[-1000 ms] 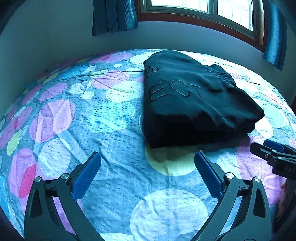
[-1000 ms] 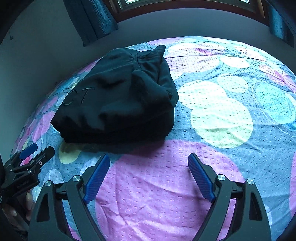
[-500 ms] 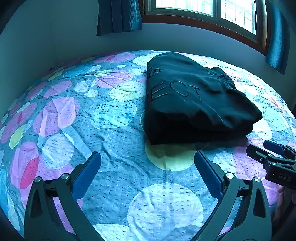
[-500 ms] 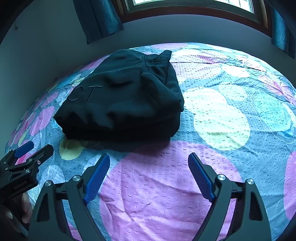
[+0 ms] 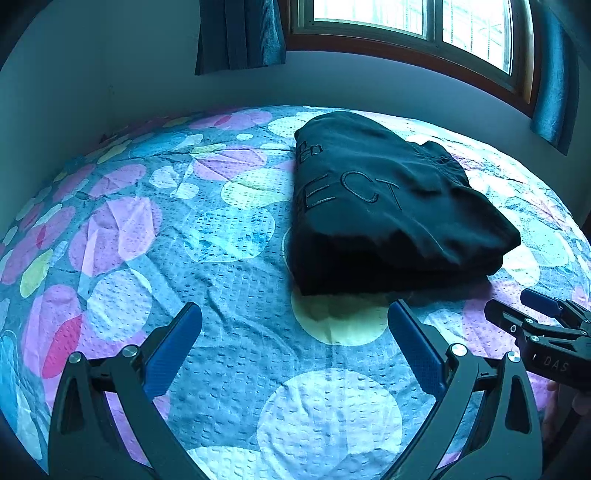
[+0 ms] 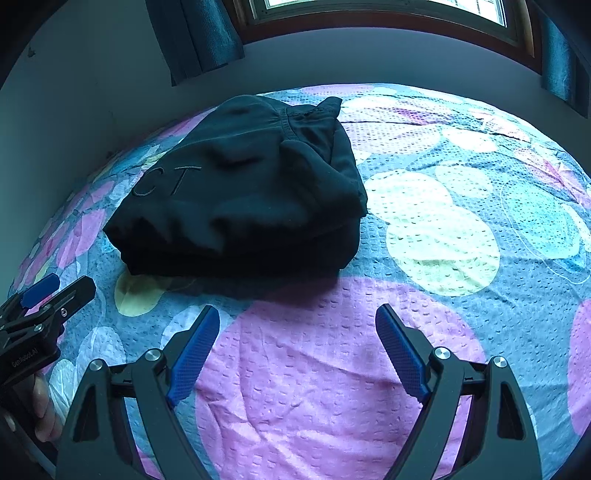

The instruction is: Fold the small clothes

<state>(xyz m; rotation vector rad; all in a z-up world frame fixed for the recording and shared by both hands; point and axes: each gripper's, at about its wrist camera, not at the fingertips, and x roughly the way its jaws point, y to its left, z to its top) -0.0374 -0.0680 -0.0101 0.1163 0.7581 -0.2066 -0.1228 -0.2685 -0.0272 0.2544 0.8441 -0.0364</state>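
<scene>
You have the black garment (image 5: 388, 206) lying folded into a thick stack on the bedspread (image 5: 221, 350), toward the bed's far edge under the window (image 5: 406, 22), so it reads as finished or near it. Both tools hang short of it over bare bedspread: your left gripper (image 5: 295, 328) has its jaws wide apart with nothing between them, and your right gripper (image 6: 297, 328) is spread just as wide and empty. That placement suits a pause, since neither pad touches cloth and the 2 tools flank the stack's near edge.
</scene>
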